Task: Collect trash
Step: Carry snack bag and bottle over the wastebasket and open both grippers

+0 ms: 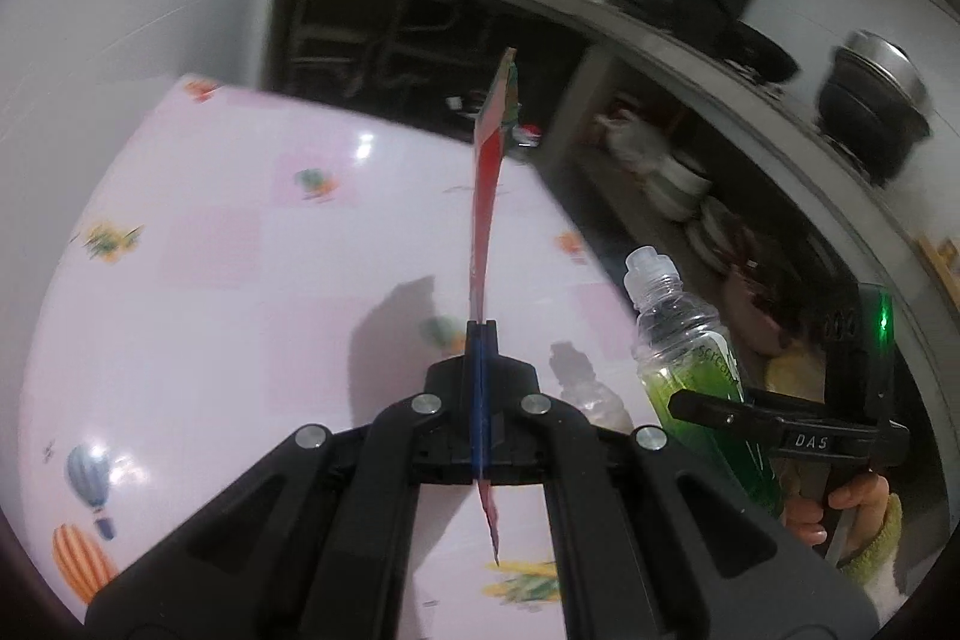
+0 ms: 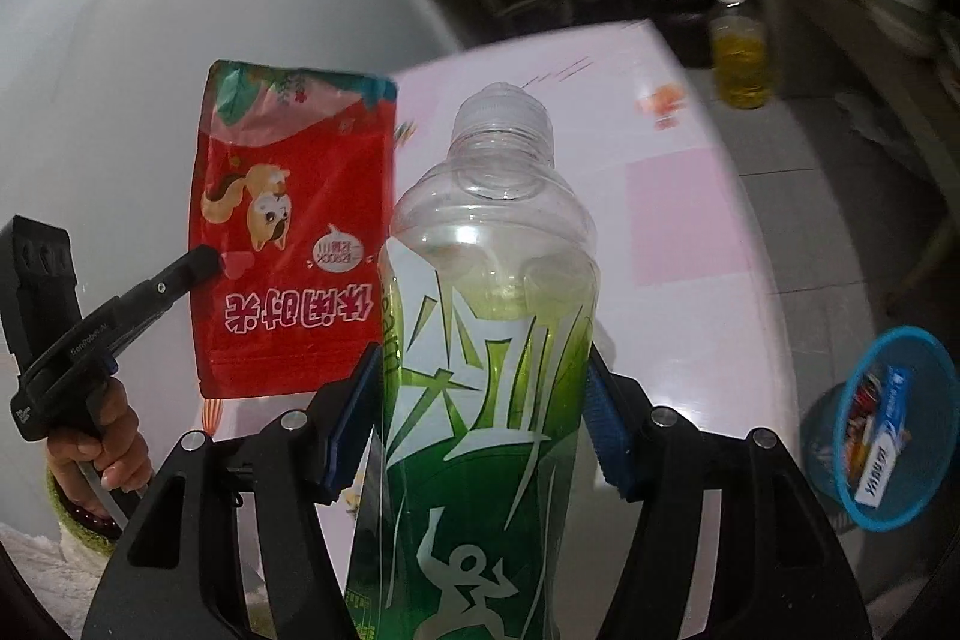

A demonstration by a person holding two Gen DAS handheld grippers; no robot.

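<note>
My left gripper (image 1: 480,334) is shut on a flat red snack bag (image 1: 491,172), seen edge-on and held upright above the pink table (image 1: 210,232). The bag's printed face shows in the right wrist view (image 2: 291,244), with the left gripper (image 2: 207,265) clamped on its left edge. My right gripper (image 2: 486,400) is shut on an empty clear plastic bottle with a green label (image 2: 489,340), held upright over the table's edge. The bottle (image 1: 690,346) and the right gripper (image 1: 690,400) show at the right in the left wrist view.
A blue wastebasket (image 2: 888,430) holding trash stands on the floor to the right of the table (image 2: 690,232). A bottle of yellow oil (image 2: 739,58) stands on the floor beyond. A concrete counter (image 1: 600,16) with pots, bowls and open shelves runs along the back.
</note>
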